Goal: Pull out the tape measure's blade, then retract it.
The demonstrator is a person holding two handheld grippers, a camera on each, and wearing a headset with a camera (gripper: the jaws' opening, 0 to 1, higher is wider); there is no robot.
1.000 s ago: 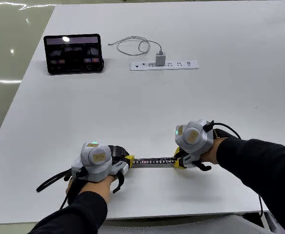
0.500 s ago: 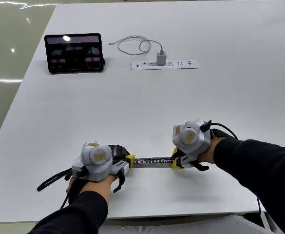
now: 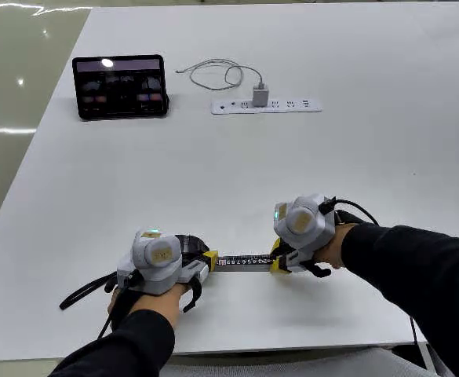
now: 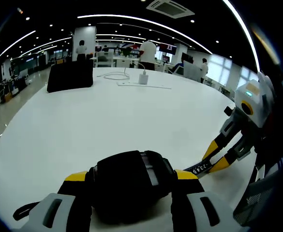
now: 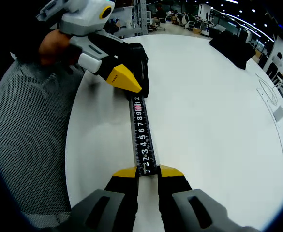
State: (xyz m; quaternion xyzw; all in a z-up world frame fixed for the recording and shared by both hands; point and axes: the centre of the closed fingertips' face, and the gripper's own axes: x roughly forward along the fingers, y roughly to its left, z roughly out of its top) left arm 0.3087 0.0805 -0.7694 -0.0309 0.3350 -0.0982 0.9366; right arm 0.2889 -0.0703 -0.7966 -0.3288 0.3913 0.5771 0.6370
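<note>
With the left tool (image 3: 200, 265) clamped on the tape measure case (image 4: 131, 186) on the tabletop (image 3: 213, 173) and the right tool (image 5: 146, 171) pinching the blade (image 5: 141, 133) by its tip just beside that case, a slipping pinch could let the blade whip back.

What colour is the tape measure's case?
Black; the tape measure's case shows best in the left gripper view.
</note>
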